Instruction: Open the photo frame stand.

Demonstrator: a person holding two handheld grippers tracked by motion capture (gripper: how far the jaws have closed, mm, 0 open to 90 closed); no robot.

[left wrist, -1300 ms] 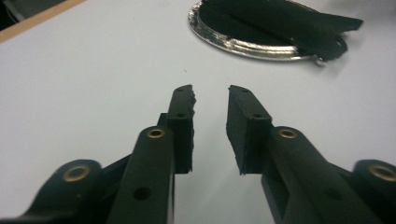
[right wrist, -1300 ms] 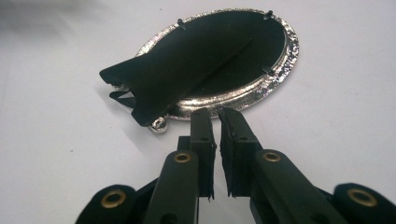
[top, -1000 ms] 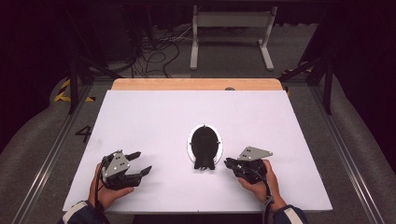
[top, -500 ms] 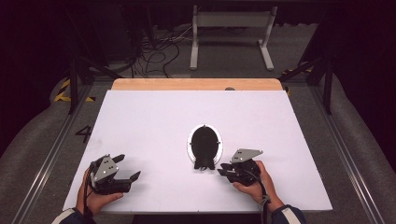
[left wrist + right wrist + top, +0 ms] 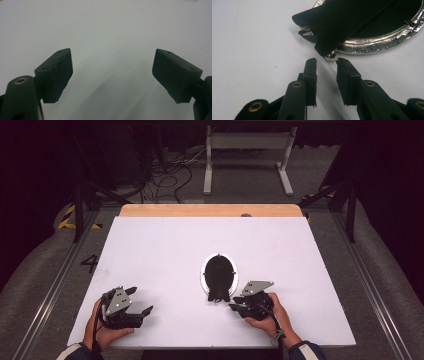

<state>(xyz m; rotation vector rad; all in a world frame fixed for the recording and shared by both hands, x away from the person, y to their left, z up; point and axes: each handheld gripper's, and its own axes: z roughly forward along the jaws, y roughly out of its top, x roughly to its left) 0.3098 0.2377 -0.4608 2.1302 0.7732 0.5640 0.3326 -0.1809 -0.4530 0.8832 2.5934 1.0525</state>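
The oval silver-framed black stand lies flat at the white table's centre; the right gripper, just near-right of it, has been opening, jaws slightly parted, empty; the left gripper gapes wide at the near-left, empty.

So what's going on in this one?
A person at a white table holds a two-jaw gripper in each hand. The right gripper, jaws slightly apart and just opening, points at the near end of a black oval thing in a shiny silver rim, with a small silver ball just ahead of its tips; nothing is between the jaws. The left gripper sits wide open over bare table near the front left corner.
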